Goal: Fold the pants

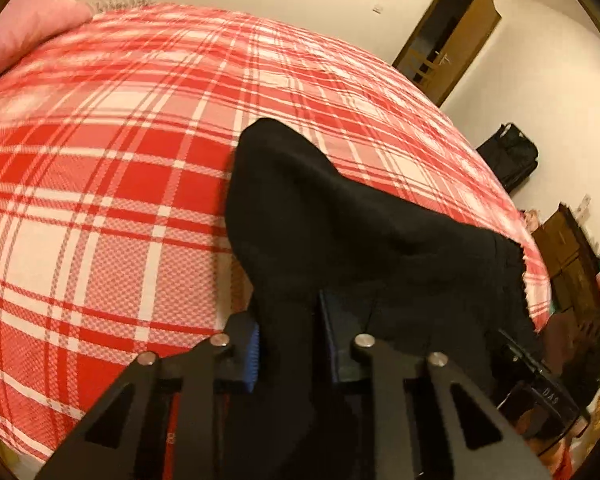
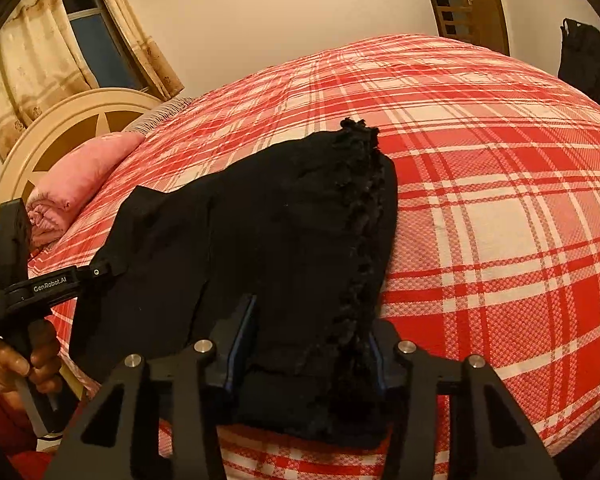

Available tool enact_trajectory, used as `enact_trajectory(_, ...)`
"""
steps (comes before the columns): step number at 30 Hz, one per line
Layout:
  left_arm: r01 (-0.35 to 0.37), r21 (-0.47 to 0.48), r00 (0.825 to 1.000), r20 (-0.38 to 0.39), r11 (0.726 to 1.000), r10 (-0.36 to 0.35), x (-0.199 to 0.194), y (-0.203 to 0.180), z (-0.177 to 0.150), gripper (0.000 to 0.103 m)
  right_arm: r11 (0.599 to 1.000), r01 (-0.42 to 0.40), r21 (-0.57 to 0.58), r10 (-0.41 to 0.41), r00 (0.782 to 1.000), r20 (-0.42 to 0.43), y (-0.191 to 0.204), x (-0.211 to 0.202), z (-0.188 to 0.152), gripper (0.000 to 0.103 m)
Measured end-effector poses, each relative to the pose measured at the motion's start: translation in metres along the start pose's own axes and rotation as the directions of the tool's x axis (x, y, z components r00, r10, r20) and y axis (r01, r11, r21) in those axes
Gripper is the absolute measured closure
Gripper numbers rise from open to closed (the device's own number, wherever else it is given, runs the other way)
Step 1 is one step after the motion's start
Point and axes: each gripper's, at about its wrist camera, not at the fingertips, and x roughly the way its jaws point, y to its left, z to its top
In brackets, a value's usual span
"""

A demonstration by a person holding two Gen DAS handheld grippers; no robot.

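Note:
Black pants (image 2: pixel 268 232) lie bunched on a red and white plaid bed (image 2: pixel 500 208), with a ruffled waistband (image 2: pixel 366 200) on their right side. My right gripper (image 2: pixel 304 344) is shut on the waistband end near the bed's front edge. My left gripper (image 1: pixel 288 340) is shut on another part of the pants (image 1: pixel 340 232), which drape up and away over the plaid bed (image 1: pixel 100 200). The left gripper also shows in the right wrist view (image 2: pixel 100 271), gripping the pants' left edge.
A pink folded blanket (image 2: pixel 76 184) lies by the round headboard (image 2: pixel 60 120). A curtained window (image 2: pixel 96 40) is behind. A brown door (image 1: pixel 448 36), a black bag (image 1: pixel 508 156) and a wooden cabinet (image 1: pixel 572 256) stand beyond the bed's far side.

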Motion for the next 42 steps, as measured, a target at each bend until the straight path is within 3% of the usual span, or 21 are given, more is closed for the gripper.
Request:
enact_trajectory(3,-0.014,0.016,1.0,0.009,1.0,0.014,0.0,-0.004,-0.001,0.081,1.0,-0.002,-0.001,0.002,1.0,-0.005,0.0,0.0,0.0,0.057)
enact_trajectory(5,-0.006,0.001,1.0,0.009,1.0,0.006,-0.001,-0.003,0.001,0.083,0.999,0.026,-0.043,-0.026,1.0,-0.005,0.008,-0.001,0.003,0.065)
enact_trajectory(8,-0.009,0.018,1.0,0.029,1.0,0.009,-0.007,-0.009,0.003,0.085,0.986,0.074,-0.147,-0.069,0.997,0.039,0.03,-0.013,0.008,0.069)
enact_trajectory(11,0.007,0.043,0.998,0.059,0.999,-0.01,-0.015,-0.015,0.007,0.086,0.979,0.076,-0.19,-0.062,0.995,0.08,0.043,-0.027,0.016,0.071)
enact_trajectory(15,0.021,0.034,0.996,0.082,0.999,-0.023,-0.024,-0.017,0.013,0.093,0.976,0.044,-0.215,-0.02,0.993,0.113,0.057,-0.043,0.027,0.071)
enact_trajectory(19,0.043,0.022,0.992,0.12,0.999,-0.045,-0.039,-0.012,0.021,0.093,0.968,-0.024,-0.248,0.057,0.99,0.128,0.076,-0.051,0.044,0.071)
enact_trajectory(25,0.005,-0.031,0.979,0.205,1.0,0.001,-0.065,0.016,0.04,0.094,0.92,-0.095,-0.381,0.159,0.977,0.142,0.127,-0.042,0.071,0.071)
enact_trajectory(30,-0.077,-0.103,0.952,0.287,0.992,0.104,-0.095,0.058,0.059,0.094,0.855,-0.173,-0.489,0.265,0.956,0.126,0.184,-0.009,0.096,0.071)
enact_trajectory(36,-0.218,-0.167,0.898,0.351,0.961,0.265,-0.118,0.109,0.089,0.094,0.768,-0.212,-0.605,0.36,0.923,0.134,0.265,0.047,0.127,0.071)
enact_trajectory(39,-0.28,-0.204,0.866,0.369,0.938,0.338,-0.119,0.138,0.107,0.094,0.744,-0.225,-0.629,0.373,0.921,0.112,0.292,0.088,0.136,0.071)
enact_trajectory(42,-0.333,-0.229,0.846,0.358,0.915,0.397,-0.106,0.165,0.116,0.094,0.729,-0.226,-0.646,0.341,0.938,0.057,0.308,0.145,0.141,0.071)
